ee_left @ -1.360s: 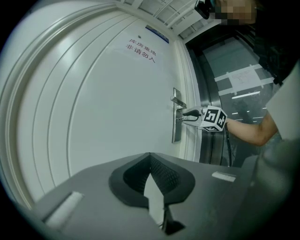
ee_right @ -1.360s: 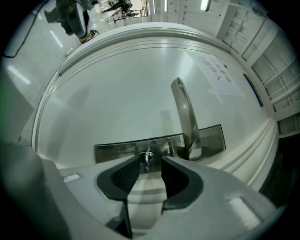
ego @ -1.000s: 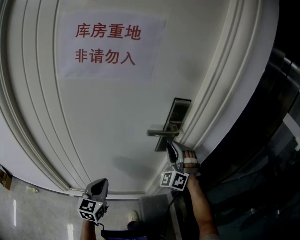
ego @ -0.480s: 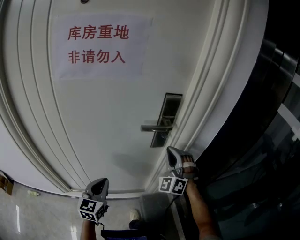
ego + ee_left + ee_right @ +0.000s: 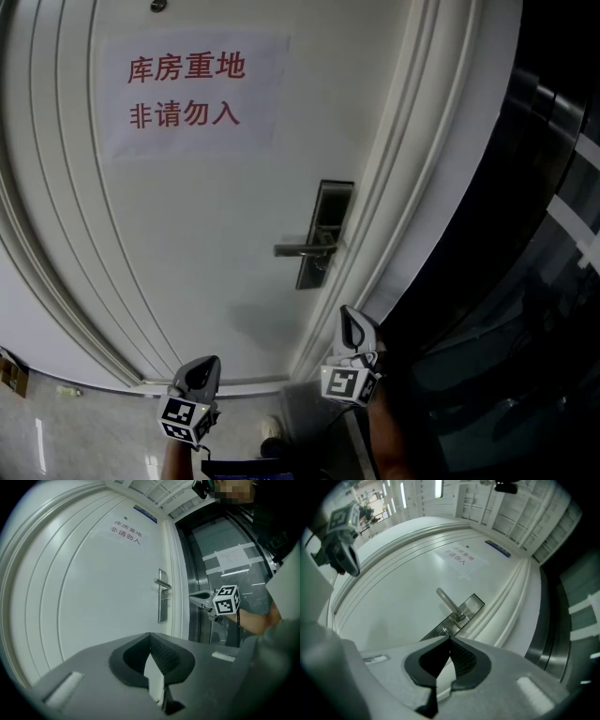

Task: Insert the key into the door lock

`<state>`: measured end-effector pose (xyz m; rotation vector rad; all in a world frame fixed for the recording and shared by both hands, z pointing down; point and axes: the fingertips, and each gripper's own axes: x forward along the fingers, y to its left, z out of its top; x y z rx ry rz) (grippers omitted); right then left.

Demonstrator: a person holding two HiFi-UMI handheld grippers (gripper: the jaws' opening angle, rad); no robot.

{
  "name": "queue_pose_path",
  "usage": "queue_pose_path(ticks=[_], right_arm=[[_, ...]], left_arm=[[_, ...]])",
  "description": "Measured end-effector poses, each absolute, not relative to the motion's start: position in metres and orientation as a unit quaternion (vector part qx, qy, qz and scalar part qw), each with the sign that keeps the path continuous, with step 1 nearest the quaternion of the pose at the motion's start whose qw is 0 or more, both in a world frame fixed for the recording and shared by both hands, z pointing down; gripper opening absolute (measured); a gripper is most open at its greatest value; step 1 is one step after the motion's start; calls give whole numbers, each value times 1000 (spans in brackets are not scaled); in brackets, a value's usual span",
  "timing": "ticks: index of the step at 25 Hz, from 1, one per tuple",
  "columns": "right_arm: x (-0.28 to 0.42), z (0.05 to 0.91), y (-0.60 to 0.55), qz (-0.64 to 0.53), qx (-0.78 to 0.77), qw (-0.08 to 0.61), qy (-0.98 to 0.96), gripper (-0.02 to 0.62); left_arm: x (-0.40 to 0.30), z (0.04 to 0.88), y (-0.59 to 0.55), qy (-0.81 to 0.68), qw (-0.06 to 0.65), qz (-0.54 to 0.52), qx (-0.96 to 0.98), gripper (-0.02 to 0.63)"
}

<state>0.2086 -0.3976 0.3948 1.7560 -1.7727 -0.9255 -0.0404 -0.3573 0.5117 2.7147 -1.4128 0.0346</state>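
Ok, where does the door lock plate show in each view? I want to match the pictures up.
Head view: the door lock plate is just right of centre, near the door's right edge.
Left gripper view: the plate is a narrow upright strip just right of centre.
Right gripper view: the plate is at centre, slanting down to the left.
Shared landmark: the paper sign with red characters on the door.
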Motion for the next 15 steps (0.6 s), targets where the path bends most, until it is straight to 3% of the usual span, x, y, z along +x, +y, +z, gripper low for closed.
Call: queue_pose_path(ticks=[15], right_arm=[[240, 433, -349, -91, 659, 32, -746, 2]], left_arm=[[-12, 511, -343, -429, 40, 11, 902, 2]])
